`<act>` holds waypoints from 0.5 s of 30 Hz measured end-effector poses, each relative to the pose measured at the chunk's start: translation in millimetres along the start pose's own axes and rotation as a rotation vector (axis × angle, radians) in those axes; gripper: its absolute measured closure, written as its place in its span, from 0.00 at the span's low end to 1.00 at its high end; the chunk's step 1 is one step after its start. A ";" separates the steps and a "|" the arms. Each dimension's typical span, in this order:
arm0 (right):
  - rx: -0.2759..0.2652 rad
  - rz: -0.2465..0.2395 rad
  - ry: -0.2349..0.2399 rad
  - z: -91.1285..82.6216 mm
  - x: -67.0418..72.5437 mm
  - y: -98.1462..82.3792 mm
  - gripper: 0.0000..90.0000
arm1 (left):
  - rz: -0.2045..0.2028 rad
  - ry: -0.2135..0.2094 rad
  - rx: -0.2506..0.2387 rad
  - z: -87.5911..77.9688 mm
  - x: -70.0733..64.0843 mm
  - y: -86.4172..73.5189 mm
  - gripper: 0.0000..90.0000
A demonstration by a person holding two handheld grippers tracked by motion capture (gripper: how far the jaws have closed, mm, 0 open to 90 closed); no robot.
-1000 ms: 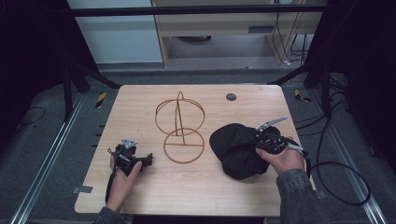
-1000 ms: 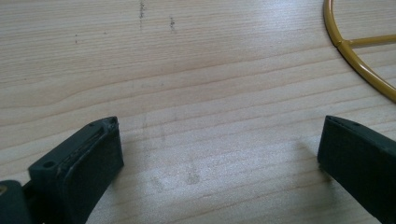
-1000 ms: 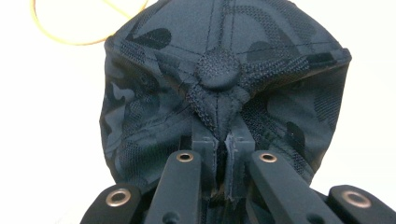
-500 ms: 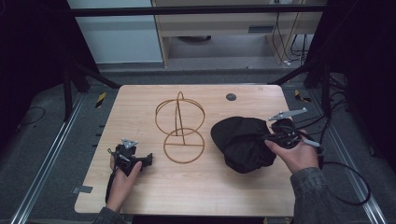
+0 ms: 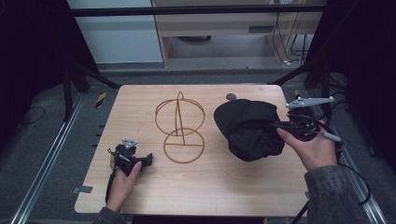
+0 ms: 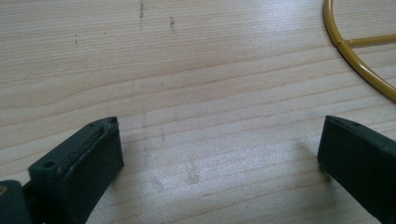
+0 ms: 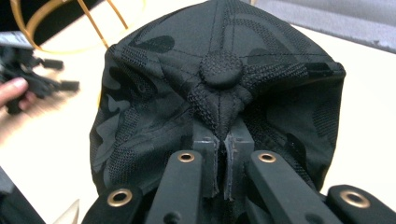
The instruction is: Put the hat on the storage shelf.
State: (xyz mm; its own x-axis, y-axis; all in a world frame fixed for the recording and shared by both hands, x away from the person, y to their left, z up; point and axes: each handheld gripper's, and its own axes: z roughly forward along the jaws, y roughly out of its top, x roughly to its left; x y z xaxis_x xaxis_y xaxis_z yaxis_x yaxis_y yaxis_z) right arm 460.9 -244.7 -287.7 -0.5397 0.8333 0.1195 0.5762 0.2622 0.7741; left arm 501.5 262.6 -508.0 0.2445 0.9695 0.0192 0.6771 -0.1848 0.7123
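black claws (image 7: 222, 154) (brass screws), grey sleeve (image 5: 334, 196)

A black cap (image 5: 250, 128) with a faint tone-on-tone camouflage weave sits on the right half of the worktop (image 5: 196, 191), its crown crumpled and bulging. The round fabric button (image 7: 221, 69) at the crown's top faces the right gripper (image 7: 222, 161), whose jaws are pinched together on the cloth just below that button. To the cap's left, apart from it, stands a gold wire hat stand (image 5: 181, 128): a flat ring base on the wood, an upright post, and a tilted hoop on top.
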 end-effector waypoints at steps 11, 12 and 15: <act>-0.075 -0.022 -0.006 -18.9 8.6 16.2 0.96 | -0.003 0.000 -0.004 0.3 -0.2 -0.1 0.00; -0.085 -0.022 -0.005 -20.1 10.3 19.3 0.96 | -0.004 0.000 -0.004 0.3 -0.2 -0.1 0.00; -0.101 -0.026 -0.006 -21.6 12.7 24.6 0.96 | -0.003 0.000 -0.004 0.3 -0.2 -0.1 0.00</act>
State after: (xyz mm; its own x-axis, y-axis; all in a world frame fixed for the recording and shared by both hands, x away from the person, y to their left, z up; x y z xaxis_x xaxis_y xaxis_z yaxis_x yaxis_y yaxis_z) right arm 455.0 -238.1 -253.7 -0.5501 0.8296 0.0953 0.4971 0.2336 0.8356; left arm 501.6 262.4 -508.3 0.2425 0.9700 0.0169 0.6749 -0.1812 0.7153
